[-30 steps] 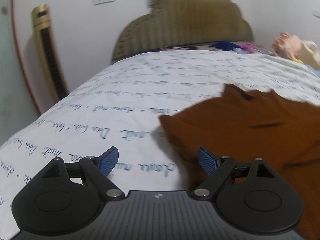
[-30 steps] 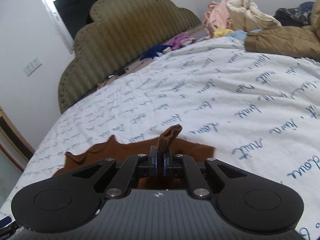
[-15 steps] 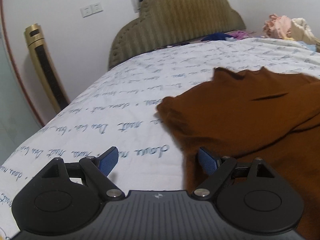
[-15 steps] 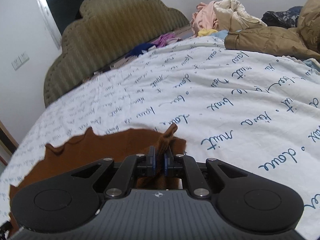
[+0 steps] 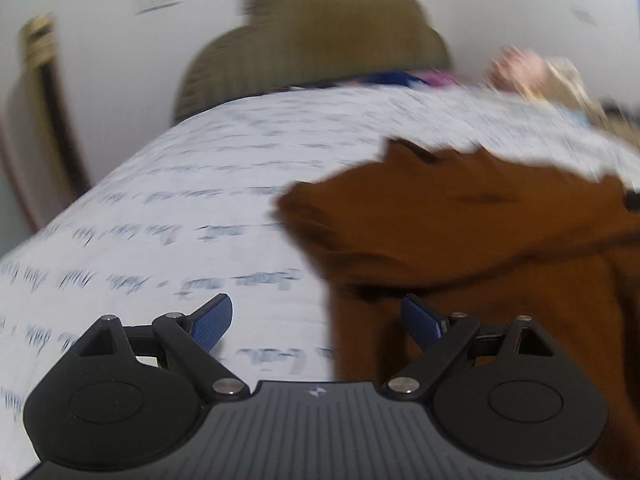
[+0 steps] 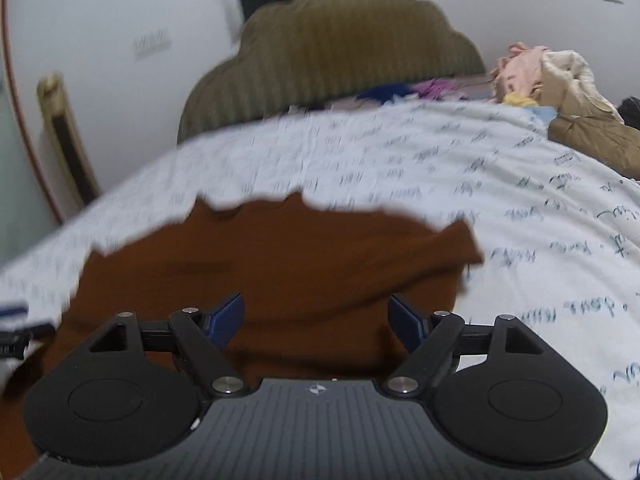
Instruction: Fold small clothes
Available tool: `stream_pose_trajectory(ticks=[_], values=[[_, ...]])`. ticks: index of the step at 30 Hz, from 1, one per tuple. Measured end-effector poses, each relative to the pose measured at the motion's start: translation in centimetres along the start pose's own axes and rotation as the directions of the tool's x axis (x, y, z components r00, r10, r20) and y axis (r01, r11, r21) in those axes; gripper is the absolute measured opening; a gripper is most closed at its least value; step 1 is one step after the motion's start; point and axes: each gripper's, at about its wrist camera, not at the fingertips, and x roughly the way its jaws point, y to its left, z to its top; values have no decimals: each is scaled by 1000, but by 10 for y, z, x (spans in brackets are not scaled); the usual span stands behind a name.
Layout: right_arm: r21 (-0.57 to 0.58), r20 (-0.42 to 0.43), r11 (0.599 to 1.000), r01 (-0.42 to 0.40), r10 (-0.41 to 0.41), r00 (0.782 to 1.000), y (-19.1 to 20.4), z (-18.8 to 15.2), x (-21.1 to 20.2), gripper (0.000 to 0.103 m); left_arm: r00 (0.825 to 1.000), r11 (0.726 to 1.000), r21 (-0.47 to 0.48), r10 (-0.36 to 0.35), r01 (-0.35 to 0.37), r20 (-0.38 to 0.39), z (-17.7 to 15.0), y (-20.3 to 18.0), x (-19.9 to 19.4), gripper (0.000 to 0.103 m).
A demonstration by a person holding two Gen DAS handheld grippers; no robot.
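Observation:
A small brown garment (image 5: 480, 240) lies spread on the white bedsheet with blue script (image 5: 180, 200). In the left wrist view my left gripper (image 5: 316, 320) is open and empty, its right pad over the garment's left edge, its left pad over bare sheet. In the right wrist view the garment (image 6: 280, 264) fills the middle, with a folded flap at its right corner. My right gripper (image 6: 316, 318) is open and empty just above the garment's near part. Both views are motion-blurred.
An olive padded headboard (image 6: 340, 40) stands at the far end of the bed. A heap of clothes (image 6: 540, 72) and a tan jacket (image 6: 592, 136) lie at the far right. A gold-framed panel (image 5: 44, 100) stands by the wall on the left.
My right gripper has opened and let go of the brown fabric it was pinching, and it has swung left over the garment. The left gripper stays open and has shifted a little.

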Motion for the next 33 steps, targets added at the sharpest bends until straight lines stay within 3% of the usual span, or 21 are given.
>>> stream_pose_trajectory(ticks=[3, 5, 6, 9, 11, 15, 18, 21, 23, 24, 25, 27, 28, 30, 33], values=[[-53, -29, 996, 71, -73, 997, 4, -15, -1, 85, 990, 984, 113, 140, -140, 12, 1, -26, 16, 92], [-93, -21, 984, 153, -156, 988, 0, -22, -5, 92, 971, 967, 92, 239, -238, -5, 5, -25, 28, 93], [-121, -14, 971, 207, -210, 978, -5, -26, -7, 92, 966, 966, 45, 256, -254, -32, 8, -16, 33, 93], [-159, -20, 928, 338, -345, 938, -23, -35, -6, 94, 976, 969, -136, 190, -204, -109, 10, 18, 45, 98], [-102, -34, 936, 338, -342, 939, -40, -38, -7, 95, 978, 965, -181, 174, -192, -112, 6, 29, 46, 98], [-32, -19, 940, 340, -340, 940, -49, -38, -11, 95, 975, 957, -187, 208, -220, -79, 2, 28, 39, 98], [-81, 0, 950, 302, -303, 953, -36, -37, -6, 95, 974, 961, -164, 212, -223, -84, 3, 23, 40, 98], [-141, 5, 938, 316, -318, 948, -26, -32, 11, 95, 972, 965, -122, 223, -232, -76, 2, 16, 42, 98], [-136, 29, 911, 390, -390, 921, -32, -27, 15, 94, 971, 964, -127, 227, -235, -74, 2, 17, 41, 99], [-122, 52, 887, 446, -443, 895, -38, -25, 15, 95, 971, 962, -138, 225, -234, -76, 2, 19, 40, 99], [-108, 64, 853, 511, -507, 860, -45, -24, 14, 91, 971, 961, -150, 224, -234, -80, 1, 21, 40, 99], [-110, 59, 749, 653, -651, 757, -64, -26, 16, 89, 971, 956, -173, 223, -235, -88, 0, 25, 41, 101], [-92, 28, 747, 658, -659, 752, -76, -28, 15, 89, 970, 956, -172, 225, -237, -90, 0, 25, 42, 102], [21, -2, 813, 582, -582, 813, -95, -29, 1, 86, 967, 958, -142, 238, -248, -89, 1, 19, 42, 102], [10, 65, 866, 500, -500, 864, -80, -30, -19, 92, 966, 962, -92, 254, -258, -52, 3, 8, 35, 101]])
